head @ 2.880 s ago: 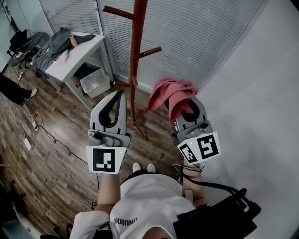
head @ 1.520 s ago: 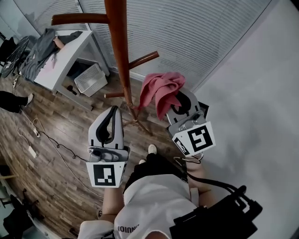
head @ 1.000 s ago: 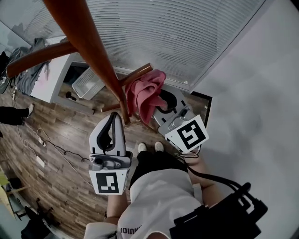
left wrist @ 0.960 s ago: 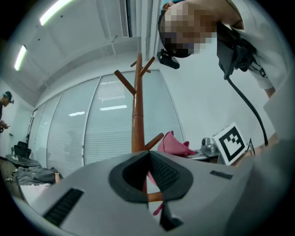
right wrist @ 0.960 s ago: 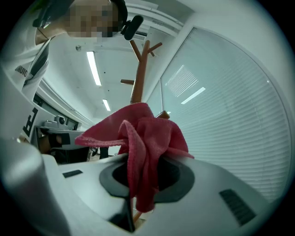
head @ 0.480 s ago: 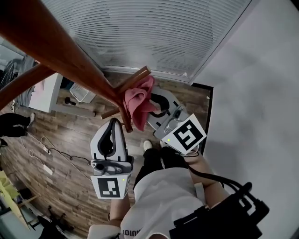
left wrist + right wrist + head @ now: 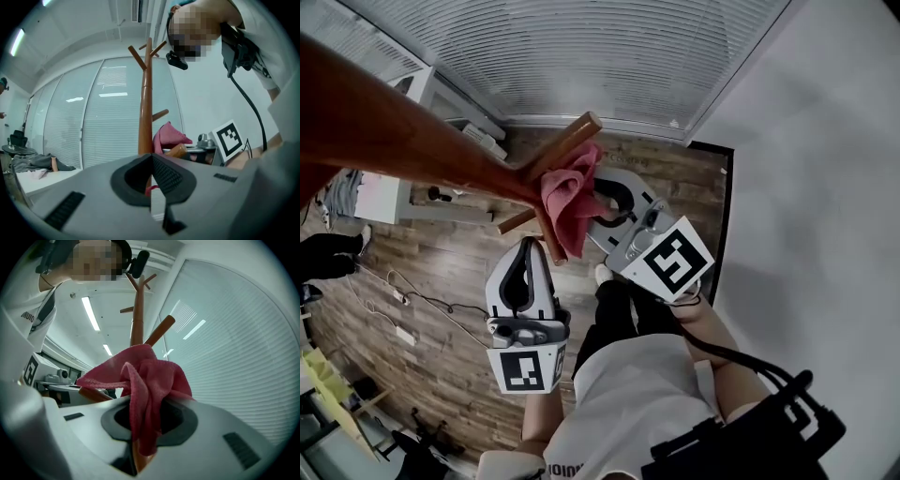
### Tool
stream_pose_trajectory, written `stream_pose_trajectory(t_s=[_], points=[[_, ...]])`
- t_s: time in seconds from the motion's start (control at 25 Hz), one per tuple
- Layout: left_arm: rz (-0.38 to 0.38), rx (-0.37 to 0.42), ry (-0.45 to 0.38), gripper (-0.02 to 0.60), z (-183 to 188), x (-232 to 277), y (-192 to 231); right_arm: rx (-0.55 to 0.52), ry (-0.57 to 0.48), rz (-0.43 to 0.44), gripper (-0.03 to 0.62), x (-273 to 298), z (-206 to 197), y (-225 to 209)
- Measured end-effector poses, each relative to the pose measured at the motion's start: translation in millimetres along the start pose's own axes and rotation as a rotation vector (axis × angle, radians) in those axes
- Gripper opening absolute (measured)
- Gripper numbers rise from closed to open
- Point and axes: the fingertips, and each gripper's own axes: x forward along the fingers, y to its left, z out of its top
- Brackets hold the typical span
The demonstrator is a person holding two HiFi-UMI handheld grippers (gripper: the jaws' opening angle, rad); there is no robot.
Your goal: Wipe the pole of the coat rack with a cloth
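In the head view, the pole (image 7: 403,141) runs from the left edge to the frame centre. There the cloth (image 7: 567,197) hangs just below a peg (image 7: 567,141), clamped in my right gripper (image 7: 602,195), right of centre. My left gripper (image 7: 528,251), jaws together, is below the pole, near the cloth.
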Motion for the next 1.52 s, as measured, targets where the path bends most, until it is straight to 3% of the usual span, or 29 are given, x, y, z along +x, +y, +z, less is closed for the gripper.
stream_pose_trajectory(t_s=[0.2,0.48,0.68,0.84,1.04,1.52], points=[[-0.031,-0.007,0.04,0.014,-20.8,-15.4,-2.4,0.007,0.024,-0.01,0.084,-4.7,-20.4,14.4],[-0.058,-0.025,0.101,0.014,-41.4,2.9,12.9,0.025,0.068,-0.018,0.084,13.6,-47.1,-1.0],[-0.087,-0.023,0.133,0.014,-54.4,0.0,3.9,0.016,0.134,-0.01,0.084,5.8,-72.1,2.9],[-0.096,-0.069,0.205,0.014,-69.0,0.4,-0.9,0.007,0.209,-0.004,0.084,2.9,-90.2,2.3],[-0.138,-0.035,0.175,0.014,-73.0,3.6,-6.8,-0.008,0.284,0.004,0.084,-1.3,-110.3,5.0],[-0.155,-0.047,0.258,0.014,-106.2,11.4,-18.9,0.071,0.315,0.005,0.084,-7.1,-147.5,5.4]])
